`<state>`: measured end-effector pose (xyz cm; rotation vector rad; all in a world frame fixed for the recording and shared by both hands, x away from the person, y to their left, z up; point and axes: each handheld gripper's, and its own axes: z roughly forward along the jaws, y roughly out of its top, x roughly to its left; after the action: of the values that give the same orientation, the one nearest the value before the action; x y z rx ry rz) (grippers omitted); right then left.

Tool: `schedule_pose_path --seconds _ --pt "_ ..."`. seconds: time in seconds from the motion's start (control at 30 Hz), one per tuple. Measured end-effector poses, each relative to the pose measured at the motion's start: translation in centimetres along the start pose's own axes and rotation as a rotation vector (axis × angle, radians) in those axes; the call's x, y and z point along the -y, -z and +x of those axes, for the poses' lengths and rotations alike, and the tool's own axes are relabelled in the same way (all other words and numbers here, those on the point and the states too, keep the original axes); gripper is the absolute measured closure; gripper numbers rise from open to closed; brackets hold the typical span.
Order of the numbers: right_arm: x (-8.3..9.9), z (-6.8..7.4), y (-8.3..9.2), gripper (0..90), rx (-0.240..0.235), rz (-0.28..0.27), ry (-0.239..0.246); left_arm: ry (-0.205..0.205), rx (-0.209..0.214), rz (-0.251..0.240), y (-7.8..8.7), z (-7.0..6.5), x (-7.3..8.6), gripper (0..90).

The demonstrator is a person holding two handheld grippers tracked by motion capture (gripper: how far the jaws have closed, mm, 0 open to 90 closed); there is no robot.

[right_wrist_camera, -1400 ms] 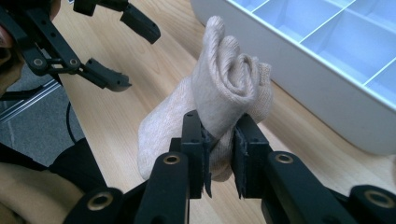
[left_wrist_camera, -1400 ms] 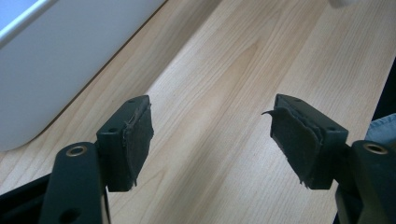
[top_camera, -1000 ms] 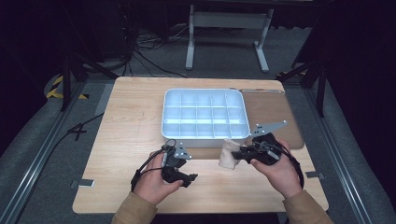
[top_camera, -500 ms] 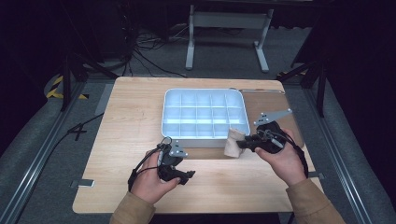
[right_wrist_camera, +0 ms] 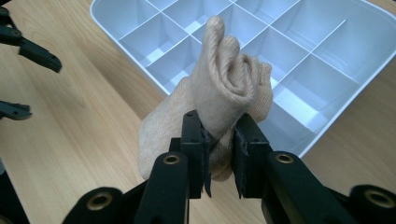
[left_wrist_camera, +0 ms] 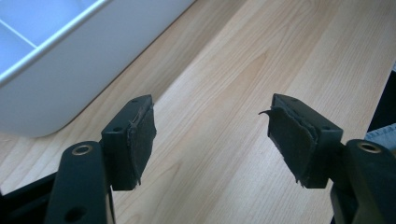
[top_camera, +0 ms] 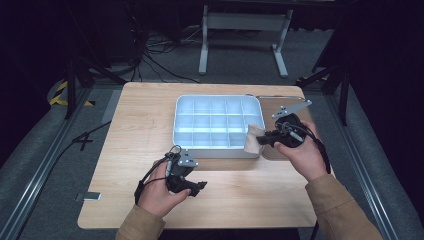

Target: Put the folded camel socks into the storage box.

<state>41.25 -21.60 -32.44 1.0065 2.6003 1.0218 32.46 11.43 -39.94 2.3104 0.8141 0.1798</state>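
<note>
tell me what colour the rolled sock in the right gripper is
Beige, a plain light tan knit with no pattern. The rolled sock shows best in the right gripper view.

The high view looks forward and down on the whole table (top_camera: 150,120) from the near side, while both gripper views sit low and close, sharing the white tray (top_camera: 216,150) (left_wrist_camera: 70,70) (right_wrist_camera: 327,37) with it.
</note>
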Motion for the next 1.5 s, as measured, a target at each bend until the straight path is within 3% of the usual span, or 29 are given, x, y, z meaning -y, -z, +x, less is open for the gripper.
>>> schedule_pose_path --seconds 0.27,0.57,0.8,0.83,1.1,1.27,1.5 --pt "-1.3 -1.5 -0.6 76.2 0.036 0.024 0.009 0.025 -0.02 -0.012 1.0 0.5 0.6 32.6" --pt "-2.3 -3.4 -2.6 76.2 0.088 0.136 -0.011 0.039 -0.017 -0.004 1.1 0.9 0.9 32.5" --pt "-2.4 -3.6 -4.2 76.2 0.115 0.21 0.005 0.039 -0.014 -0.004 1.0 0.9 1.0 32.3" --pt "-2.4 -3.6 -4.8 76.1 0.141 0.242 0.022 0.039 -0.014 0.0 1.1 1.0 0.9 32.3" --pt "-2.5 -3.2 -6.3 76.1 0.198 0.304 0.076 0.04 -0.015 -0.006 1.2 1.2 1.0 32.1" --pt "-2.4 -3.1 -6.9 76.1 0.201 0.33 0.078 0.045 -0.015 -0.001 1.1 1.1 1.0 32.0" --pt "-1.8 -3.1 -8.4 76.1 0.2 0.41 0.096 0.044 -0.017 0.002 1.1 1.2 1.1 31.8"
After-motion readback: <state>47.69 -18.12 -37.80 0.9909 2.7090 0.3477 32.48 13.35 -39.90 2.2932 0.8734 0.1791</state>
